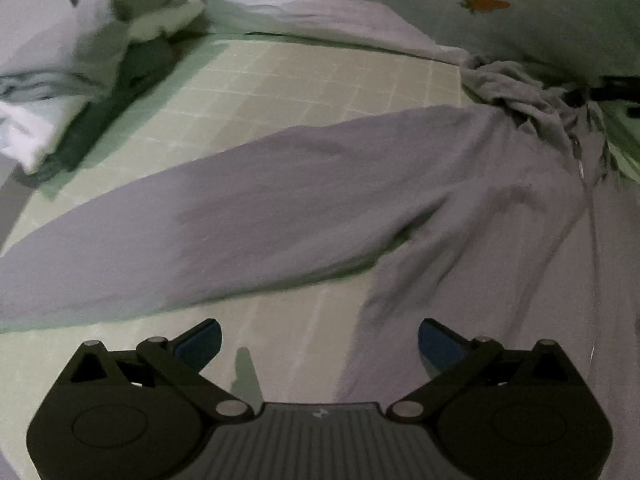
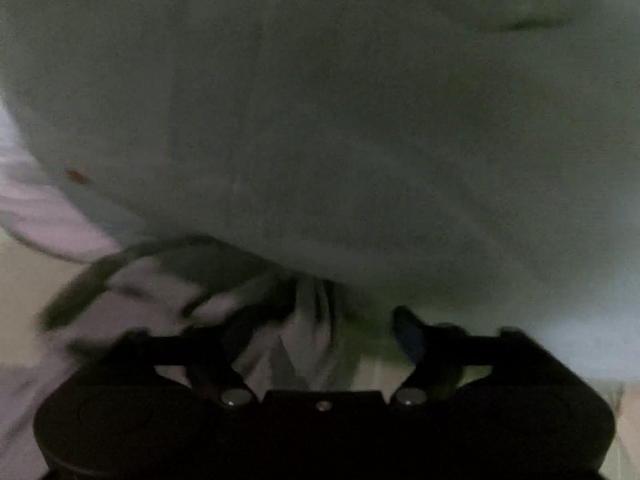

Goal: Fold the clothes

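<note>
Left gripper: lowest in the left wrist view; two black fingers tipped with blue pads, spread wide, nothing between them, poised over the bedding and the near edge of the grey cloth.
Right gripper: bottom of the right wrist view, dark and motion-blurred; fingers apart, with a fold of bunched grey cloth lying between them, nearer the left finger; whether either finger touches the cloth cannot be told.
Trousers: one grey garment; one leg runs from lower left to centre right of the left wrist frame, the other drops toward the lower right; the gathered waistband with a pale drawstring sits at upper right. In the right wrist view only its crumpled end shows, at lower centre-left.
Checked sheet: pale green grid cloth under the trousers, seen clearly only in the left wrist view.
Clothes pile: white, grey and dark pieces heaped at upper left; left wrist view only; the number of pieces cannot be told.
Pale cover: fills most of the right wrist frame, blurred; the left wrist view shows it at upper right with one orange carrot print.
Lilac bedding: along the upper centre, behind the checked sheet.
</note>
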`<state>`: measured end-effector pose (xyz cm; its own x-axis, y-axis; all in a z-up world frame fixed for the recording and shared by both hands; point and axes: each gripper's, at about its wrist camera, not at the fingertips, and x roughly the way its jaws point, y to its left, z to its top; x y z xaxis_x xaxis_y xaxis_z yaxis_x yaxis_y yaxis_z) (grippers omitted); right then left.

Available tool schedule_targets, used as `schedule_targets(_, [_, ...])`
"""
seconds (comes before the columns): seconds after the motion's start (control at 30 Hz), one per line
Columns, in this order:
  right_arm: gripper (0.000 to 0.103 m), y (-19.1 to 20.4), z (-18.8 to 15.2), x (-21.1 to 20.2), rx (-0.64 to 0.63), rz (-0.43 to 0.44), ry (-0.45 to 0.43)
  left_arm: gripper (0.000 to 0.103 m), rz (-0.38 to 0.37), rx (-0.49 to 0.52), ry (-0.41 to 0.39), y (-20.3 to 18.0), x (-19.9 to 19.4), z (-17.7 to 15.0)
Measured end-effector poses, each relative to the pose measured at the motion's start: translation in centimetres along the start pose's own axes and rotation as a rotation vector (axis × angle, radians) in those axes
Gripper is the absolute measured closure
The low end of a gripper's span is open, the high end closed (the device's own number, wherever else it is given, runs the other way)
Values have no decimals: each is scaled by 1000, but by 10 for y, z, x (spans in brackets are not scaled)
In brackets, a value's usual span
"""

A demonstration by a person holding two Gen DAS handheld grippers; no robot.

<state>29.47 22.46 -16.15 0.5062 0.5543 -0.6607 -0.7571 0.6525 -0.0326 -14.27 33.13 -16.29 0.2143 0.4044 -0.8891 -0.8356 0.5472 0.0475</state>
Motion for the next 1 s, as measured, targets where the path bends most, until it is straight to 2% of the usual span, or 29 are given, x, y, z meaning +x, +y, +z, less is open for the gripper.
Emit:
schedule_targets(0.07, [16,-14,-29,-40,32,11,12,0,0,-24,12,18,-12,-13])
schedule_targets(0.17, [14,-26,-79,-94,85,-2,39,2,-45,-103,29,44,-28,-37])
schedule_targets(0.27, [14,-31,-143,-150,177,-23,95,11,-115,-134,32,57,-39,-61])
schedule_targets(0.37, [14,-29,-198,-205,319,-51,164,19,-185,-92,26,56,-47,-80])
schedule_targets(0.53, [14,-26,-282,-269,572,-34,206,20,-262,38,-17,58,-57,-109])
schedule_targets(0.63, [14,-19,-310,-293,643,-30,225,28,-271,42,-14,73,-64,-125])
schedule_targets(0.7, [14,-12,-318,-308,662,-36,220,47,-291,33,-3,85,-66,-132])
schedule_targets(0.73, [16,-8,-321,-314,662,-38,214,52,-300,30,5,89,-66,-134])
schedule_targets(0.8, [20,-2,-327,-323,648,-46,204,77,-301,9,22,96,-62,-136])
schedule_targets(0.83, [26,0,-329,-326,642,-48,207,83,-302,-2,28,98,-60,-136])
schedule_targets(0.87, [35,2,-331,-327,642,-45,207,86,-311,-5,28,98,-59,-135])
schedule_targets(0.93, [46,7,-334,-329,649,-38,200,86,-336,2,20,95,-55,-132])
schedule_targets(0.97, [48,9,-334,-328,653,-42,197,86,-348,14,15,90,-54,-130])
schedule_targets(1.0, [48,11,-335,-328,657,-46,196,82,-361,30,12,86,-52,-129])
